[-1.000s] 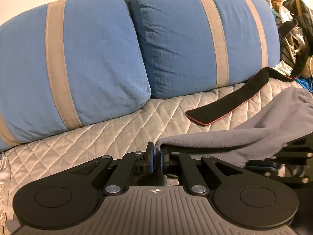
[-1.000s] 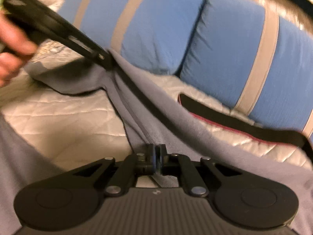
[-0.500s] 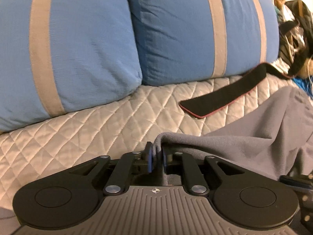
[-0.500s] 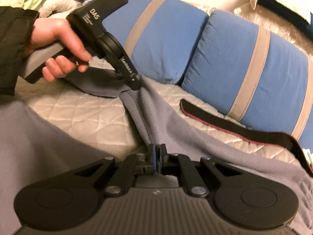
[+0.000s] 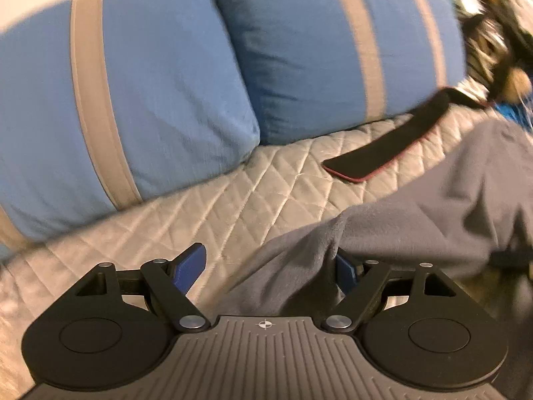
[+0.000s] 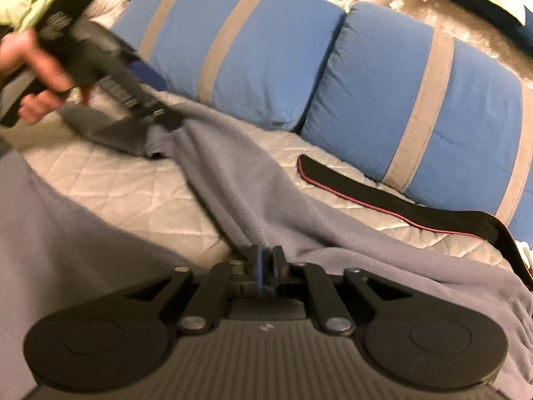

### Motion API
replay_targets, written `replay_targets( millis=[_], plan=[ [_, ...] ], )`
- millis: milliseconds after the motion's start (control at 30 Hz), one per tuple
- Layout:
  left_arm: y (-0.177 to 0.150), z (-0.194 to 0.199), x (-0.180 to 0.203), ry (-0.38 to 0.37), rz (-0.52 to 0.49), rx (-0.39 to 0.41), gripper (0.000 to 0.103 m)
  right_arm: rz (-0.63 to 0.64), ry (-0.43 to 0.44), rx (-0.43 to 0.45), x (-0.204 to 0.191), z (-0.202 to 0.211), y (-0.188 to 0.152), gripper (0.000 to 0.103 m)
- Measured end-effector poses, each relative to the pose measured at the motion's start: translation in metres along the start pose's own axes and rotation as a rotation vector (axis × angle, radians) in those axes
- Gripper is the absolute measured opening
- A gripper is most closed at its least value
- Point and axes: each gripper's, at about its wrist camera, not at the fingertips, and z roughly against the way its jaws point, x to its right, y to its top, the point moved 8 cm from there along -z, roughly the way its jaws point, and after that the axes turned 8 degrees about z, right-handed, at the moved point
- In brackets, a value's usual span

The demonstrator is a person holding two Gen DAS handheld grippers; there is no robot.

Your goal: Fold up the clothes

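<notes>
A grey fleece garment (image 5: 433, 206) lies on the quilted bed cover (image 5: 233, 206). My left gripper (image 5: 266, 266) is open; its blue pads (image 5: 190, 266) stand wide apart, and the cloth's edge drapes over the right finger. In the right wrist view the garment (image 6: 253, 193) stretches from the left gripper (image 6: 166, 120), held in a hand at upper left, down to my right gripper (image 6: 266, 266), which is shut on the garment's edge.
Two blue pillows with grey stripes (image 5: 150, 100) (image 6: 416, 100) lean along the back. A black strap with red trim (image 5: 383, 153) (image 6: 383, 200) lies on the quilt before them. A pile of clutter (image 5: 493, 33) sits far right.
My left gripper has opened and let go of the grey cloth it was pinching. The right gripper stays shut on the garment and the cloth has dropped lower.
</notes>
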Motion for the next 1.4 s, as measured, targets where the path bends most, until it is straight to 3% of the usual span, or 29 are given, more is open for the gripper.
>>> replay_targets(
  millis=[33,67,200,367,633,700,767,833,900,933,967,1233,1400],
  plan=[
    [-0.003,0.007,0.002,0.011,-0.041,0.019,0.078,0.01,0.001,0.025,-0.005,0.001,0.003,0.037],
    [-0.007,0.015,0.003,0.029,-0.085,0.042,0.078,0.03,0.009,0.052,-0.012,0.002,0.007,0.042],
    [-0.023,0.041,0.005,0.038,-0.184,0.084,0.078,0.137,0.031,0.117,-0.042,-0.006,0.025,0.044],
    [-0.044,0.054,-0.007,0.037,-0.224,0.058,0.078,0.245,-0.006,0.136,-0.068,-0.026,0.044,0.044],
    [-0.077,0.054,-0.032,0.097,-0.297,-0.025,0.078,0.419,-0.103,0.086,-0.088,-0.063,0.05,0.044],
    [-0.086,0.052,-0.037,0.111,-0.319,-0.063,0.078,0.451,-0.122,0.069,-0.091,-0.069,0.048,0.041],
    [-0.094,0.051,-0.042,0.13,-0.35,-0.072,0.078,0.443,-0.118,0.055,-0.089,-0.071,0.047,0.017],
    [-0.097,0.051,-0.045,0.133,-0.364,-0.066,0.077,0.415,-0.111,0.044,-0.085,-0.071,0.047,0.013],
    [-0.096,0.05,-0.049,0.134,-0.361,-0.07,0.056,0.375,-0.109,0.044,-0.077,-0.068,0.049,0.012],
    [-0.095,0.049,-0.054,0.157,-0.359,-0.086,0.027,0.357,-0.108,0.048,-0.073,-0.066,0.051,0.011],
    [-0.093,0.047,-0.06,0.195,-0.358,-0.105,0.017,0.338,-0.105,0.052,-0.068,-0.062,0.052,0.01],
    [-0.044,0.052,-0.106,0.369,-0.147,-0.017,0.011,0.228,-0.053,0.069,-0.054,-0.046,0.058,0.005],
    [-0.016,0.035,-0.123,0.423,-0.04,0.012,0.009,0.22,0.006,0.069,-0.061,-0.047,0.056,0.006]
  ],
)
